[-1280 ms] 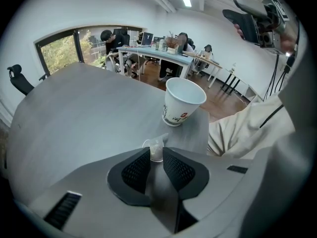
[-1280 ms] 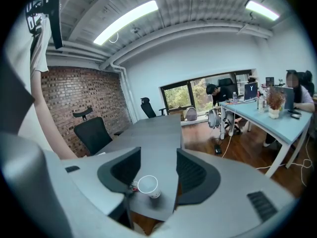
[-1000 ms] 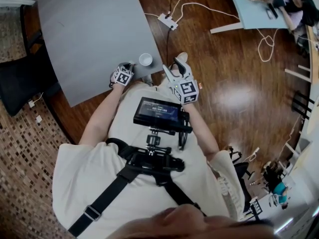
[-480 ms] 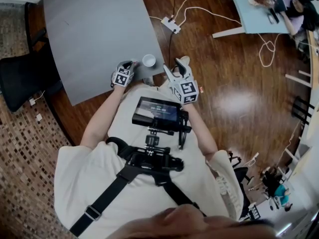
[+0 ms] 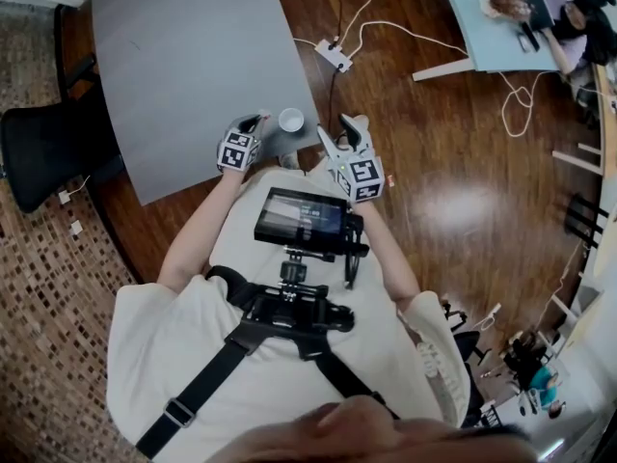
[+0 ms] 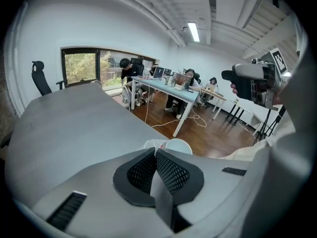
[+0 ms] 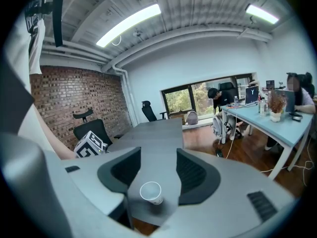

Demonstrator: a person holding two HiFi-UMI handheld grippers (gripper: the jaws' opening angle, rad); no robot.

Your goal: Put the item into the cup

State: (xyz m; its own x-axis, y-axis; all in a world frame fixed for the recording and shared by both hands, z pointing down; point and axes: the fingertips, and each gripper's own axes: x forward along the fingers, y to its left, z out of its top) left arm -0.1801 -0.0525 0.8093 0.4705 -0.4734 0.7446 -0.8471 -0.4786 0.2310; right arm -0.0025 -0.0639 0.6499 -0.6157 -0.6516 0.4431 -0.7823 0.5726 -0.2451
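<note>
A white paper cup [image 5: 290, 120] stands upright at the near corner of the grey table [image 5: 193, 56]. My left gripper [image 5: 254, 123] hovers just left of the cup, jaws shut. A small whitish-pink item [image 6: 154, 144] peeks out at the tips of the left gripper [image 6: 155, 151], apparently pinched there, right beside the cup rim [image 6: 179, 145]. My right gripper [image 5: 349, 126] hangs off the table's corner, right of the cup. The jaws of the right gripper [image 7: 158, 155] are open and empty, and the cup [image 7: 151, 192] shows between them, farther off.
A black office chair [image 5: 48, 152] stands left of the table. A white power strip [image 5: 334, 54] and cables lie on the wood floor beyond the corner. A light blue desk [image 5: 501, 17] with people at it is at the far right.
Only the head view has drifted a little. Both grippers and the cup keep their places relative to each other.
</note>
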